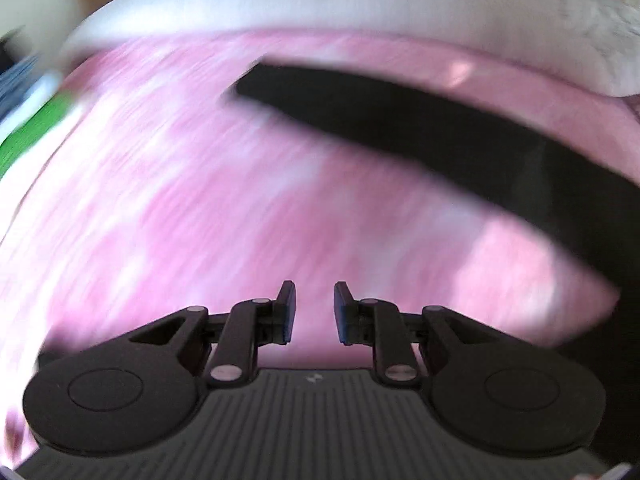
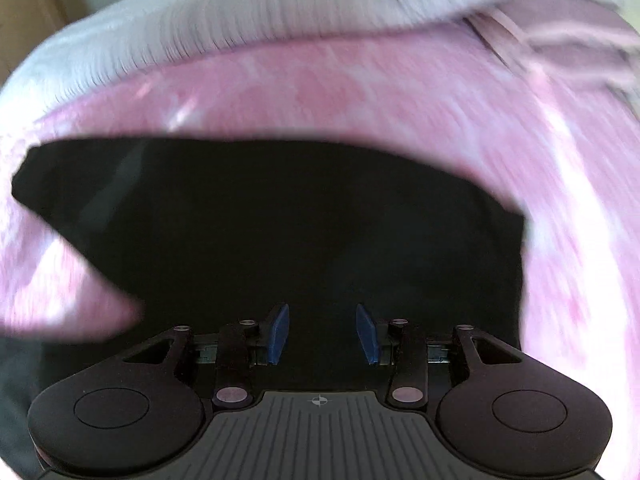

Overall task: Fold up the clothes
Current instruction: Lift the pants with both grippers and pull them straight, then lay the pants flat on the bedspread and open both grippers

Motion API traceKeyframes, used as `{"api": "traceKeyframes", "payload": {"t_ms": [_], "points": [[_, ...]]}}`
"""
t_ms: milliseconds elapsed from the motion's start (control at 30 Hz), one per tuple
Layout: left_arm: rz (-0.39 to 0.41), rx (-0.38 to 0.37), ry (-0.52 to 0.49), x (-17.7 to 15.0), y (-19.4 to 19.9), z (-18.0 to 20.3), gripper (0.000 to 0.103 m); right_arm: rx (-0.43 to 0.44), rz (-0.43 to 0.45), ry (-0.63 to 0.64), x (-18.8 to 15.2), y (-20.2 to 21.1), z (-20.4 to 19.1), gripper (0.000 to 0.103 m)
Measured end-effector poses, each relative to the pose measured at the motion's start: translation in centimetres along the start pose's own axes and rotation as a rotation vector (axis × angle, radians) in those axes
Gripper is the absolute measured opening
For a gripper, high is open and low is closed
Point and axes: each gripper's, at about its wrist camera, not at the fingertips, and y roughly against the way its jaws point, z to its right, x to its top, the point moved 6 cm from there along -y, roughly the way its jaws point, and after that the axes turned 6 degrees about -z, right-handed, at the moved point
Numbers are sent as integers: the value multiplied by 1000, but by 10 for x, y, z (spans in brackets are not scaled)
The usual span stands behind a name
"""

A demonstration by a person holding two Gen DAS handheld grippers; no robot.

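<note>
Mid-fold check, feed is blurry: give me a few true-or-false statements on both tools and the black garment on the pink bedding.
1. The left tool is open with nothing between its fingers. True.
2. The right tool is clamped on the black garment. False: its jaws stand apart, holding nothing, above the garment.
3. The black garment lies on pink patterned bedding. True.
4. In the left wrist view the black garment sits directly between the fingers. False: it lies ahead and to the right; pink bedding shows between them.
5. A white cover lies beyond the pink bedding. True.
</note>
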Motion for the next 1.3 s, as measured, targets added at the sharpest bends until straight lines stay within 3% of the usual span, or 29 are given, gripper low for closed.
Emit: {"api": "traceKeyframes", "payload": {"t_ms": [67, 167, 200, 233, 333, 433, 467, 533, 567, 600, 800, 933, 1100, 1300], "points": [[-34, 71, 65, -39, 7, -31, 18, -64, -44, -62, -37, 2, 4, 41], [-56, 208, 135, -67, -6, -79, 21, -131, -124, -150, -89, -12, 13, 41], [-41, 201, 176, -71, -8, -93, 31, -157, -159, -164, -105, -19, 15, 41], [-29, 194, 219, -73, -7, -107, 31, -172, -151, -157, -110, -16, 13, 41], [-31, 235, 318, -69, 6, -132, 19, -209, -125, -150, -121, 1, 5, 41], [-51, 178, 384, -75, 21, -138, 23, -124, -79, -230, -127, 16, -4, 41], [-68, 165, 358, -77, 28, -128, 24, -94, -63, -257, -129, 22, -7, 42], [-100, 139, 306, -80, 42, -107, 25, -61, -218, -279, -143, 1, -14, 43], [-117, 126, 280, -82, 49, -97, 25, -84, -285, -285, -150, -5, -17, 43], [-133, 113, 254, -83, 56, -86, 25, -93, -283, -274, -148, 0, -22, 43], [-219, 29, 100, -92, 102, -22, 26, -2, -171, -200, -120, 75, -55, 43], [-178, -67, 20, -86, 164, 48, 28, 51, -97, -153, -115, 136, -65, 43], [-89, -119, -95, -100, 248, 136, 32, 98, -28, -86, -134, 200, -67, 43], [-49, -138, -93, -159, 323, 190, 32, 65, 27, -5, -188, 257, -22, 43]]}}
